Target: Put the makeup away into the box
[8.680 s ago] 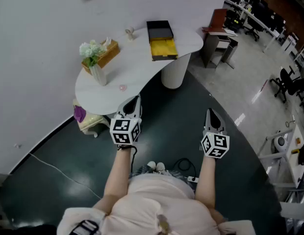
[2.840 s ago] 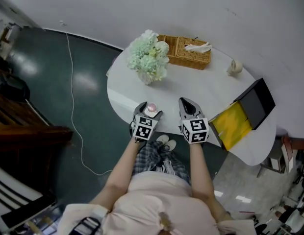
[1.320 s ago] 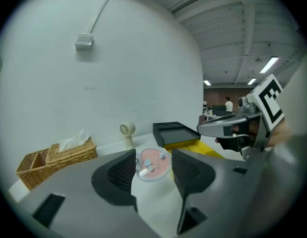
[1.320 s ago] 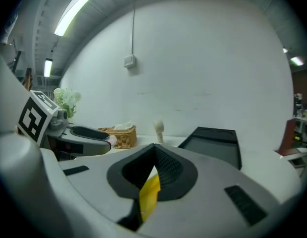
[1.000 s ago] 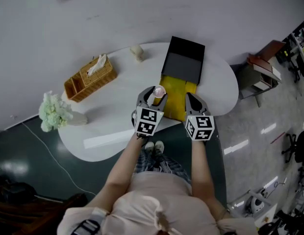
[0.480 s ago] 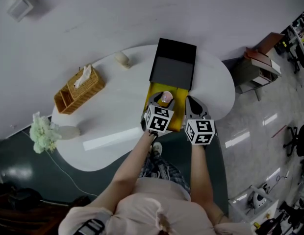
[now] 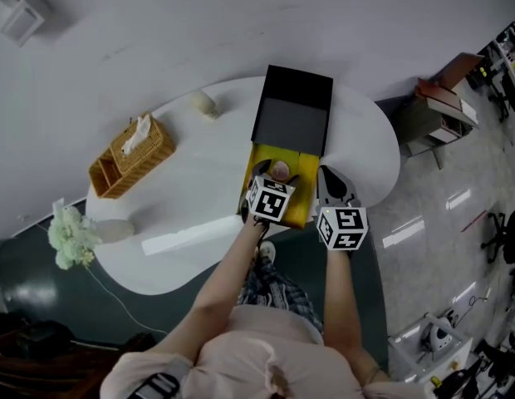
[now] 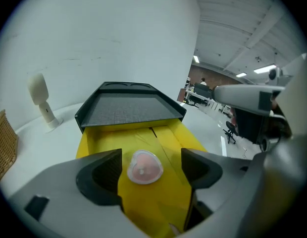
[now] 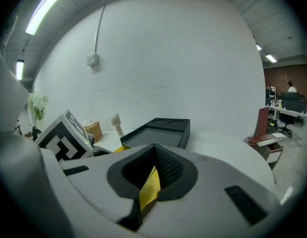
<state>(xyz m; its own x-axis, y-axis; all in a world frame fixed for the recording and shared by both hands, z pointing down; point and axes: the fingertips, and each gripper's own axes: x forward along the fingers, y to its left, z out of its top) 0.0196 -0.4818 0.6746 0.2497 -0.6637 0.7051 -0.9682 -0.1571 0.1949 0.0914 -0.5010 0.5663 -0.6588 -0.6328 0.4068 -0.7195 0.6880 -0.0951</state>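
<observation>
Makeup (image 8: pixel 144 166) loose between opening left gripper (image 8: pixel 150 158) jaws | right gripper (image 9: pixel 153 155) closed | box (image 7: pixel 291 121) half-hidden

Curved white table (image 7: pixel 209 171): open black box (image 7: pixel 291 121), wicker basket (image 7: pixel 129 156), flower vase (image 7: pixel 71 237), small cream object (image 7: pixel 201 102).

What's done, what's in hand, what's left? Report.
Done: the pink makeup case lies on the yellow lining of the box. In hand: the left gripper is opening around it, pads off it; the right gripper is shut and empty. Left: draw the left gripper clear; the lid stands open.
</observation>
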